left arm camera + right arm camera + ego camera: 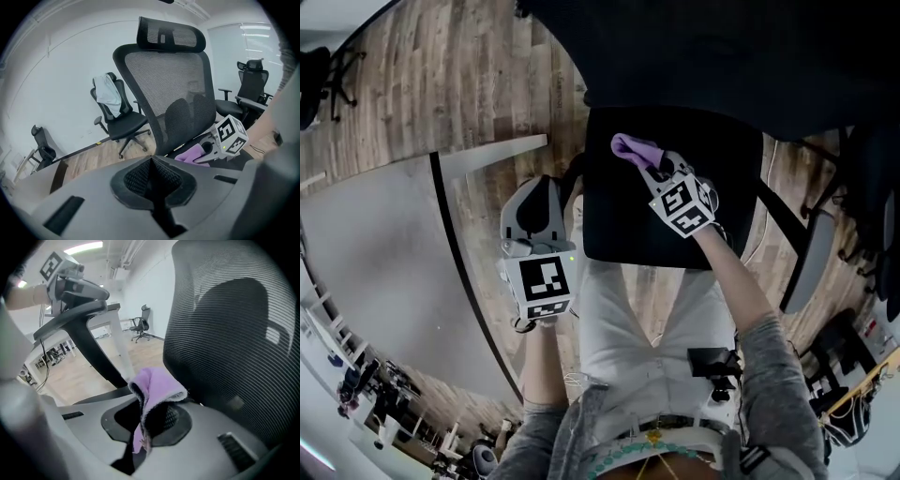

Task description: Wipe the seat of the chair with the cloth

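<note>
Closest in the right gripper view is the small, soft lilac cloth (151, 392), folded into a hump and clamped between the jaws of the right gripper (145, 422), with one frayed edge hanging down into the gap. It looks light and limp, so it should bunch and drag rather than slide flat. A hold on the fold, as here, probably leaves enough loose fabric to press down. From the head view the cloth (635, 148) sits at the rear of the black padded seat (619, 217) of the office chair, touching or just above it; I cannot tell which. Directly behind the cloth rises the chair's black mesh backrest (234, 329), and the dark armrest (83, 326) curves up on the other side.

The left gripper (539, 192) hangs beside the seat's left edge, over the wooden plank floor (487, 84). In its own view the jaws of the left gripper (152, 174) are pressed together with nothing between them. Beyond stands another black office chair with a pale garment draped on it (111, 101).
</note>
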Available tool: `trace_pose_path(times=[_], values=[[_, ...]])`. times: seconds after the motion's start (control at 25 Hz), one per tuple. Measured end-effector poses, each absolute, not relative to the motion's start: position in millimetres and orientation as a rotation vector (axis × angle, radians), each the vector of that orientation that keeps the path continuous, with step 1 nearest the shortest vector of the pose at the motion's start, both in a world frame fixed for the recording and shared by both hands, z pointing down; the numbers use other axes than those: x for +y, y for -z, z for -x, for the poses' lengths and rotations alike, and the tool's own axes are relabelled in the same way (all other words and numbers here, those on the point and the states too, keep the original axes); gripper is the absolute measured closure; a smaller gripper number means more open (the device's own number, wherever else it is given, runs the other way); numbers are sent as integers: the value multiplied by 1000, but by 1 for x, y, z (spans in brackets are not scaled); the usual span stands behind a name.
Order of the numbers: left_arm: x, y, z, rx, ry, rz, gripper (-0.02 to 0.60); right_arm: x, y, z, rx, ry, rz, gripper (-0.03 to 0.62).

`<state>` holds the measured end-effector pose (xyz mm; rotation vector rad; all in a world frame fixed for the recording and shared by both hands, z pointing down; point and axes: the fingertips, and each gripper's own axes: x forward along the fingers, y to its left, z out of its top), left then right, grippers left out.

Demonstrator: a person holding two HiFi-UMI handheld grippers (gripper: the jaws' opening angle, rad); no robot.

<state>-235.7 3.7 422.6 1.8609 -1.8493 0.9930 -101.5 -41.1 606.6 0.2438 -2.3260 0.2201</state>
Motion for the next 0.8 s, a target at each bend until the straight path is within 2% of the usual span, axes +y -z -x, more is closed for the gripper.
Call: trace_pose_path(times=[0.4, 0.8], values=[[4, -421, 235, -1846, -992, -1855, 574, -8, -661, 158, -2163, -89, -79, 546], [4, -422, 235, -1842, -997, -1858, 574, 1, -696, 167, -2037, 46, -33, 546]])
